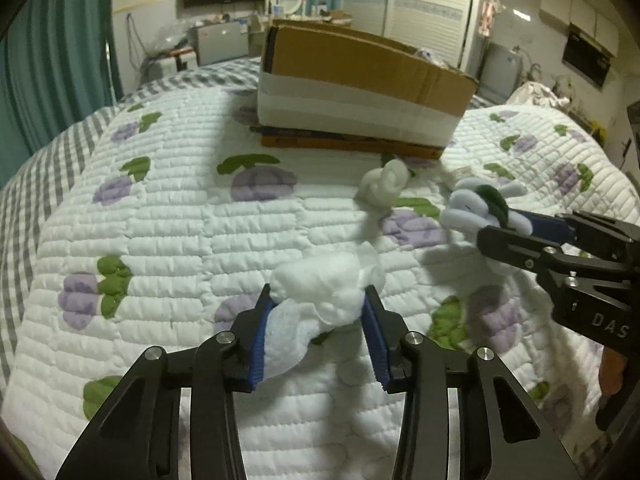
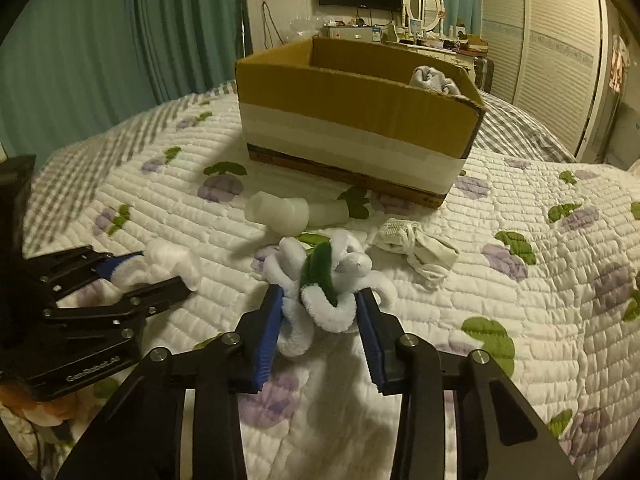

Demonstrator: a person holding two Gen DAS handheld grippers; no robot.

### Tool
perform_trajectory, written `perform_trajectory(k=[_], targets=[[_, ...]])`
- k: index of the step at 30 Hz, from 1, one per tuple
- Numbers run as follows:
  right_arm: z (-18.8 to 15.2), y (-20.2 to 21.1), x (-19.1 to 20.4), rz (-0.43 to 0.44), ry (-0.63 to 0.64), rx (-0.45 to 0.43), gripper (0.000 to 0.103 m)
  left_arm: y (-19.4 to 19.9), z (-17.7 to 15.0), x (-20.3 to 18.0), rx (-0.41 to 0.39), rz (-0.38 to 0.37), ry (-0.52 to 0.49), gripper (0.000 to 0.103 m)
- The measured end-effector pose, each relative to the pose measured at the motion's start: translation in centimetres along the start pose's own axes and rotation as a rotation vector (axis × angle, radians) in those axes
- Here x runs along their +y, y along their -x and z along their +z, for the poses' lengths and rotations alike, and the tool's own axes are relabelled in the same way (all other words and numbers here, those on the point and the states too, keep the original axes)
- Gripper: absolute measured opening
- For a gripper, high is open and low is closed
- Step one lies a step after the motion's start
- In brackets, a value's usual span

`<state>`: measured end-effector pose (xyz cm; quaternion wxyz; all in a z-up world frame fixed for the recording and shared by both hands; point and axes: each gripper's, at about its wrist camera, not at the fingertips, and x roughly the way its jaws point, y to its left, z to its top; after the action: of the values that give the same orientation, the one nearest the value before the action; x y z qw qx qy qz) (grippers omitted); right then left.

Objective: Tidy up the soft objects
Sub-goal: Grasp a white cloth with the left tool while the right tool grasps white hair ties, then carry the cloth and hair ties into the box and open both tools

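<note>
A: Left gripper (image 1: 318, 312) status?
B: Jaws clamped on white cotton wad (image 1: 320, 292), lower centre of frame, wad bulging past the tips.
A: Right gripper (image 2: 320, 308)?
B: Closed on white-and-green chenille flower (image 2: 320, 280), pinched between blue pads (image 2: 266, 336). Cardboard box (image 2: 360, 120) sits upper centre on quilt (image 2: 520, 320); foam tube (image 2: 288, 212) and white sock (image 2: 416, 250) lie loose between.

Left tongs (image 1: 316, 308) and right tongs (image 2: 320, 304) share one build: matte black angular linkage arms pinned with round silver screws, each finger faced with a ridged blue pad (image 1: 258, 344). White lettering marks the housings, "DAS" on the right unit, "GenRoboLAI" or similar on the left; a patch of skin shows behind each.
</note>
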<state>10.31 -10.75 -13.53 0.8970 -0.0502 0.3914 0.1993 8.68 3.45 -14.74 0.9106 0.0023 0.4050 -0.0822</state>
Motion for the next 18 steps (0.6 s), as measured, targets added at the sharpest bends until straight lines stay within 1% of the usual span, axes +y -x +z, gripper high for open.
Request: perform_trajectory(k=[5,12,15,18], targets=[[-0.5,2.8,-0.1,-0.008,0.004,-0.03,0.037,1.7,0.2,-0.6,-0.016,-0.02,0.016,0.04],[-1.2,6.6,-0.5,-0.018,-0.01,-0.068,0.037,4.5,0.8,-1.7,-0.047,-0.014,0.015,0.04],[-0.7,8.3,-0.5,-0.024,-0.004,-0.093,0.037,5.9,1.7,-2.0,-0.064,-0.019,0.024,0.04],[0.7,10.3,-0.7,-0.033,0.009,-0.133,0.037,7.6,3.3,-2.4,-0.097,-0.016,0.017,0.04]])
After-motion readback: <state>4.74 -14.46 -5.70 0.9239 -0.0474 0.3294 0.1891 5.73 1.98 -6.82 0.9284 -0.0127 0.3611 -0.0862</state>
